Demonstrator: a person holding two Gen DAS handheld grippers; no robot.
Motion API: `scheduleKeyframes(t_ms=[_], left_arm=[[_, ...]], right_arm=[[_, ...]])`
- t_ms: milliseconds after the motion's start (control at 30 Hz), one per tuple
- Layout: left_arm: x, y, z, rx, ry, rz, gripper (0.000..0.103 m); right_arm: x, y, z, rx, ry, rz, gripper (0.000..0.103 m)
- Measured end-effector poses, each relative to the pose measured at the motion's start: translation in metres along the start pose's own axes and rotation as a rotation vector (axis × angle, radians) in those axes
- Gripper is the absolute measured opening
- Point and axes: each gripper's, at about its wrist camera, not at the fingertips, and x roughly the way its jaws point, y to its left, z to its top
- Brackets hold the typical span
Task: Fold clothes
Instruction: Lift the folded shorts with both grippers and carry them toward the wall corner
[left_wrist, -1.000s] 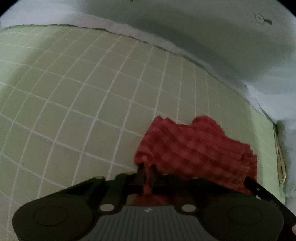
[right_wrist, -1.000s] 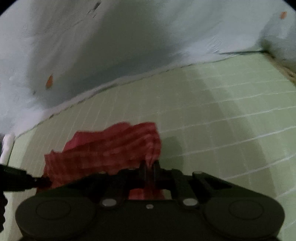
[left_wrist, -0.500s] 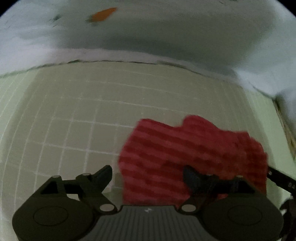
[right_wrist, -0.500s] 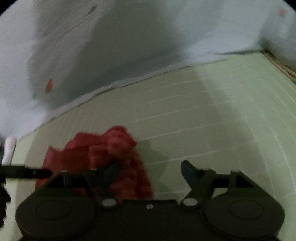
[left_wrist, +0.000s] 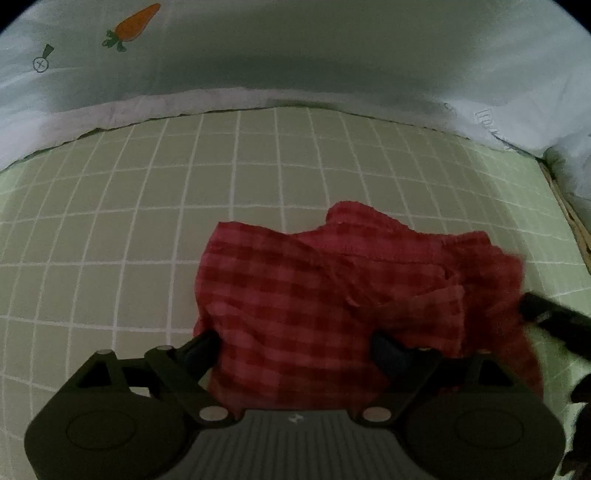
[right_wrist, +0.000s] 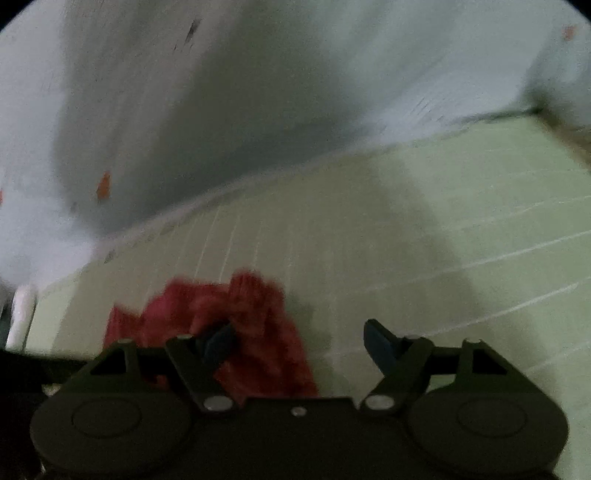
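The crumpled red-and-pink checked cloth garment is lying bunched on the pale green sheet with white grid lines. Both the left gripper and right gripper are hanging spread wide, gripping nothing (right view blurred).

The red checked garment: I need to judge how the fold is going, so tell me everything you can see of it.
The red checked garment is thin woven cloth in a red and pink gingham. It lies rumpled on the green grid sheet, layers bunched, with a stitched hem along its far edge. The left gripper is open, fingers astride its near edge, gripping nothing. The right gripper is open too, its left finger over the cloth in a blurred view.
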Motion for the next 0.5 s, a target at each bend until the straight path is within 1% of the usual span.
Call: scheduleKeyframes(t_ms=[67, 133, 267, 333, 433, 467, 500], left_arm=[[0.0, 0.001, 0.0, 0.006, 0.003, -0.008, 0.09], [0.0, 0.002, 0.001, 0.001, 0.009, -0.019, 0.09], [0.002, 0.006, 0.005, -0.022, 0.017, -0.044, 0.09], [0.002, 0.007, 0.005, -0.016, 0.01, -0.054, 0.09], [0.001, 0.006, 0.001, 0.01, -0.011, -0.061, 0.088], [0.0, 0.005, -0.001, 0.02, -0.021, -0.058, 0.087], [-0.001, 0.003, -0.002, 0.032, -0.032, -0.051, 0.081]], right_arm=[[-0.014, 0.002, 0.001, 0.014, -0.029, -0.018, 0.082], [-0.025, 0.009, -0.004, -0.003, -0.024, -0.002, 0.084], [-0.021, 0.025, -0.022, -0.074, 0.031, 0.005, 0.087], [-0.009, 0.03, -0.029, -0.099, 0.061, 0.001, 0.088], [0.014, 0.036, -0.032, -0.132, 0.08, 0.005, 0.088], [0.019, 0.039, -0.031, -0.15, 0.081, 0.012, 0.087], [0.025, 0.042, -0.03, -0.169, 0.082, 0.019, 0.083]])
